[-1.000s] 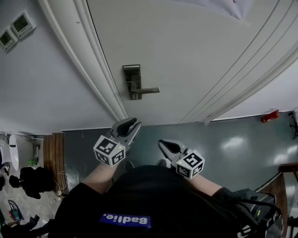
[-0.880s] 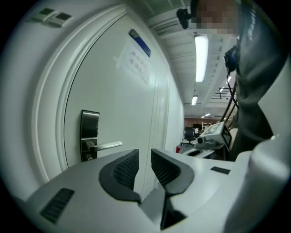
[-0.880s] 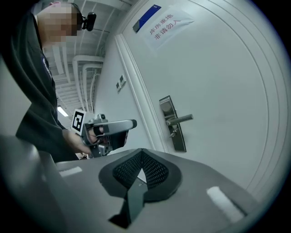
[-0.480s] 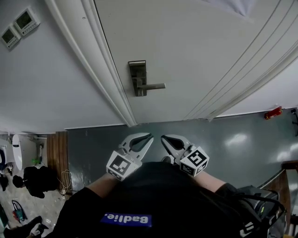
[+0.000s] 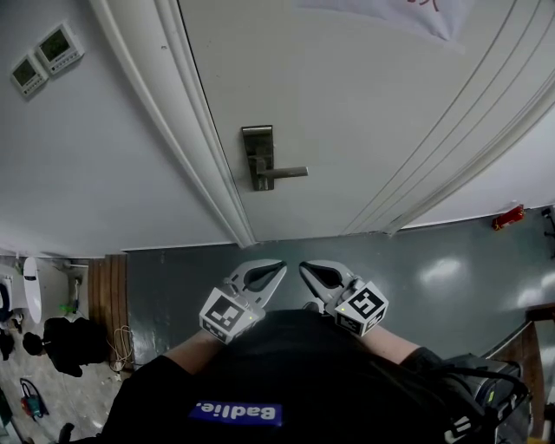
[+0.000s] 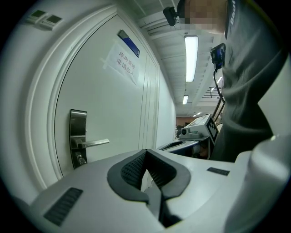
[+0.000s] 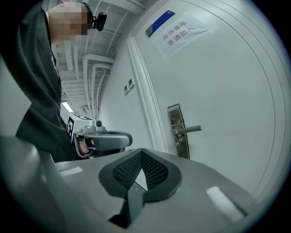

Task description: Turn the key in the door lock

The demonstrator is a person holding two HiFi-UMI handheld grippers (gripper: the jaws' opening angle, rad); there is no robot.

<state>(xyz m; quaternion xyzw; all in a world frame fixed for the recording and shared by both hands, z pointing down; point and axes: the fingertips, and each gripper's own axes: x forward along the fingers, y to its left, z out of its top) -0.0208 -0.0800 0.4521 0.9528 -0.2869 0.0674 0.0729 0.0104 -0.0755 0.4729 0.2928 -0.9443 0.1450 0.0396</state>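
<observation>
A white door carries a steel lock plate (image 5: 258,154) with a lever handle (image 5: 284,172) pointing right. A small key (image 6: 80,159) sticks out of the plate under the lever; the right gripper view also shows this key (image 7: 178,142). My left gripper (image 5: 278,268) and right gripper (image 5: 303,267) are held side by side close to my body, well short of the door and apart from the lock. The left gripper (image 6: 146,151) is shut with nothing between its pads. The right gripper (image 7: 142,151) also looks shut and empty.
A moulded door frame (image 5: 195,130) runs down the lock's left side. Two wall control panels (image 5: 43,56) hang at the upper left. A paper sign (image 5: 390,13) is stuck on the door. A red object (image 5: 504,216) lies on the grey floor at right; dark clutter (image 5: 56,338) at lower left.
The left gripper has drawn in toward the right one and its jaws have closed. The right gripper has barely moved.
</observation>
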